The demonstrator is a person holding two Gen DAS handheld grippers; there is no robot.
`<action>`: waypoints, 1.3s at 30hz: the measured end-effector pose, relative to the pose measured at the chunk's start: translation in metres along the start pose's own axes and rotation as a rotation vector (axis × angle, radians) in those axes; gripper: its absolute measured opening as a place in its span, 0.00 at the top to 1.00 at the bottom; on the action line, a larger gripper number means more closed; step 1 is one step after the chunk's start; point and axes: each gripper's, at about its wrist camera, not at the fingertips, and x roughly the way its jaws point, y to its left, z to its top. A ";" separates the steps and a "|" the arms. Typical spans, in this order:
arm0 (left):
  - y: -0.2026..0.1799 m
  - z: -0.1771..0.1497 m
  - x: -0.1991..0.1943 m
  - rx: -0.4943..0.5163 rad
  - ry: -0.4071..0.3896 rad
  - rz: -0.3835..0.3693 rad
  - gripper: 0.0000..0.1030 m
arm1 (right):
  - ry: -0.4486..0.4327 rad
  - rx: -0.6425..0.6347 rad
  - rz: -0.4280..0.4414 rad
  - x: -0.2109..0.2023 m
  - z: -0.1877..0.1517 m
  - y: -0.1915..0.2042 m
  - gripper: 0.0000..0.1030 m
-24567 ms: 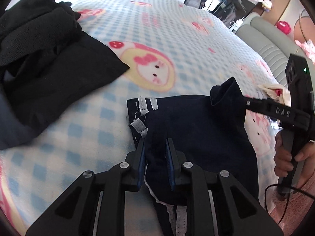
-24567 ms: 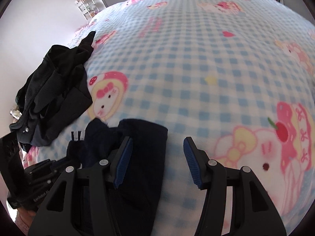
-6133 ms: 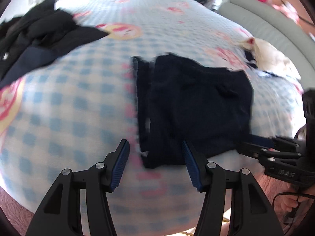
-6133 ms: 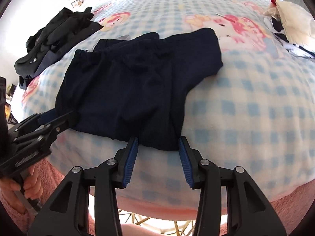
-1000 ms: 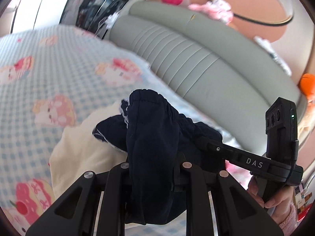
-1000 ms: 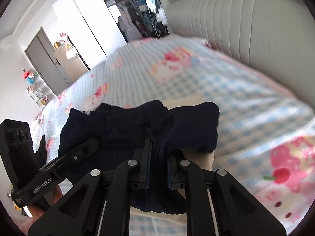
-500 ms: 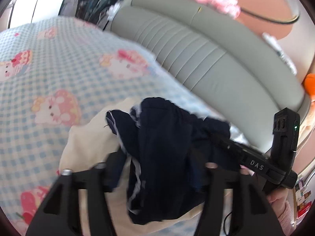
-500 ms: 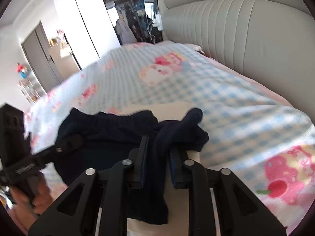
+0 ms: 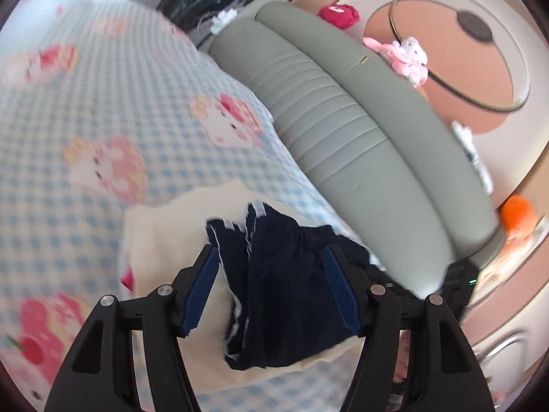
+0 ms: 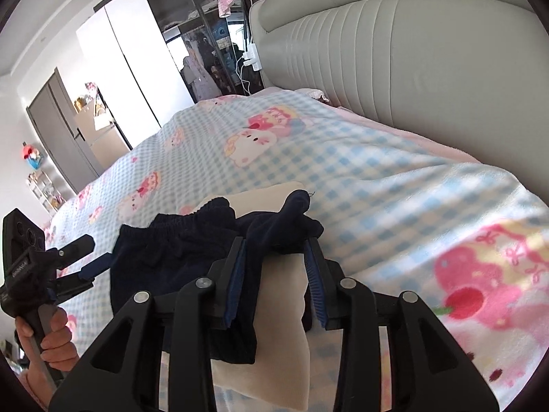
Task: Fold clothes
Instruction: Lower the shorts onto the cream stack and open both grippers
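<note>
My left tongs (image 9: 271, 288) are spread wide, blue pads on either side of the navy shorts (image 9: 288, 285) without pinching them. My right tongs (image 10: 276, 274) are also parted; the cloth drapes between the pads and brushes the left one, but nothing is clamped.

The navy shorts lie in a loose folded bundle on top of a cream garment (image 9: 161, 237), which rests on the blue-checked cartoon blanket (image 9: 103, 79) of the bed, close to the grey padded headboard (image 9: 343, 127). In the left wrist view the bundle's long axis runs from about 7 o'clock to 1 o'clock, with the gathered, white-edged end pointing up toward 12 and the headboard off at 2 o'clock. In the right wrist view the elastic waistband (image 10: 192, 219) stretches toward 10 o'clock, and a bunched corner (image 10: 296, 202) sticks up at 12 o'clock.

From the right wrist camera I can see my left hand (image 10: 51, 336) on its handle at 8 o'clock, the left tongs just beside the shorts' edge.
</note>
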 end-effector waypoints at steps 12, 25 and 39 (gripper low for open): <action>-0.059 -0.037 0.029 0.343 -0.017 0.155 0.66 | 0.024 -0.171 -0.005 0.005 -0.021 0.050 0.65; -0.038 -0.029 0.076 0.236 0.122 0.177 0.64 | 0.053 -0.126 -0.093 0.028 -0.035 0.029 0.62; 0.004 0.026 -0.094 0.193 -0.076 0.315 0.28 | -0.060 -0.247 -0.028 -0.047 -0.006 0.129 0.22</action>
